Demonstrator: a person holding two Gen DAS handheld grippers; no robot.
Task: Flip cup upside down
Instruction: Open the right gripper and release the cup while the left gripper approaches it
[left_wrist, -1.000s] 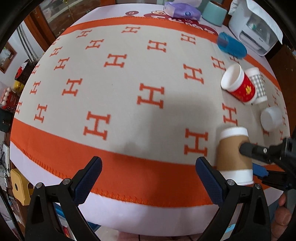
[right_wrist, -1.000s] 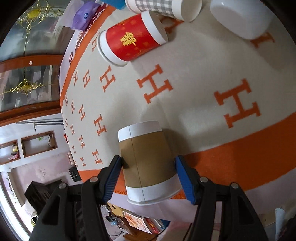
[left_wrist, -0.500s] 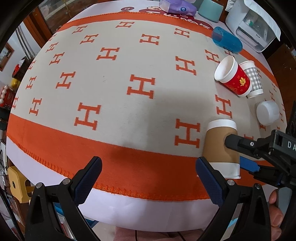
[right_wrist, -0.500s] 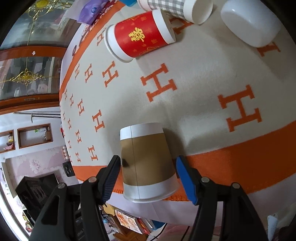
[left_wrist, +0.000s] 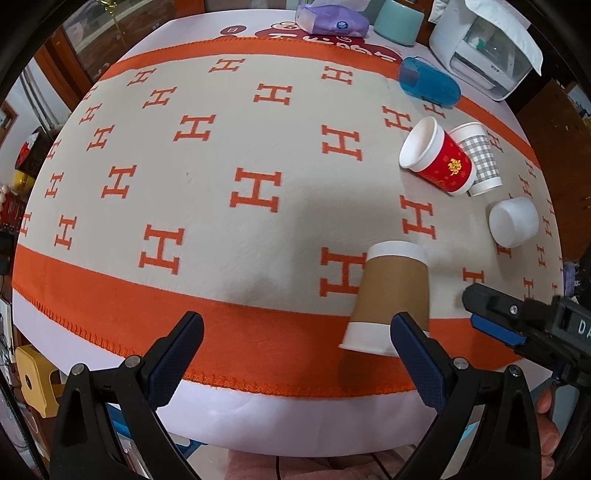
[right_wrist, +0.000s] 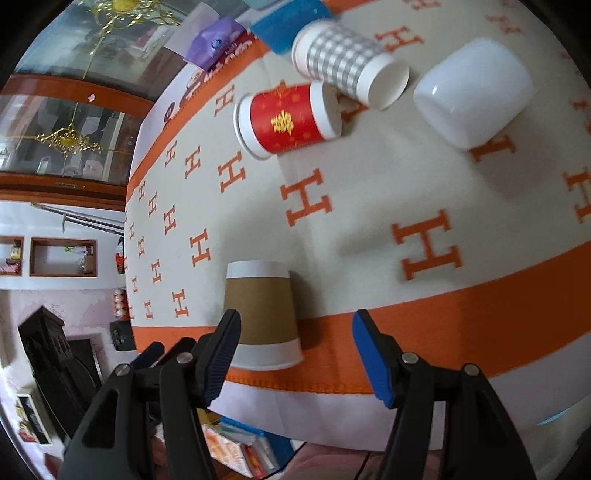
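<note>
A brown paper cup (left_wrist: 391, 295) with white bands stands upside down on the orange border of the cloth, near the table's front edge; it also shows in the right wrist view (right_wrist: 260, 314). My right gripper (right_wrist: 295, 354) is open and empty, drawn back to the cup's right, apart from it; it shows at the right of the left wrist view (left_wrist: 491, 317). My left gripper (left_wrist: 295, 354) is open and empty at the front edge, its right finger (left_wrist: 417, 354) in front of the cup's rim.
A red paper cup (left_wrist: 437, 160) and a grey checked cup (left_wrist: 478, 157) lie on their sides at the right. A white cup (left_wrist: 513, 221) stands upside down nearby. A blue case (left_wrist: 428, 86), a purple tissue pack (left_wrist: 332, 22) and a white appliance (left_wrist: 484, 48) are at the back.
My right gripper has let go of the brown cup, opened wider and pulled back to the right. The cup stays standing upside down. The left gripper view shifted slightly.
</note>
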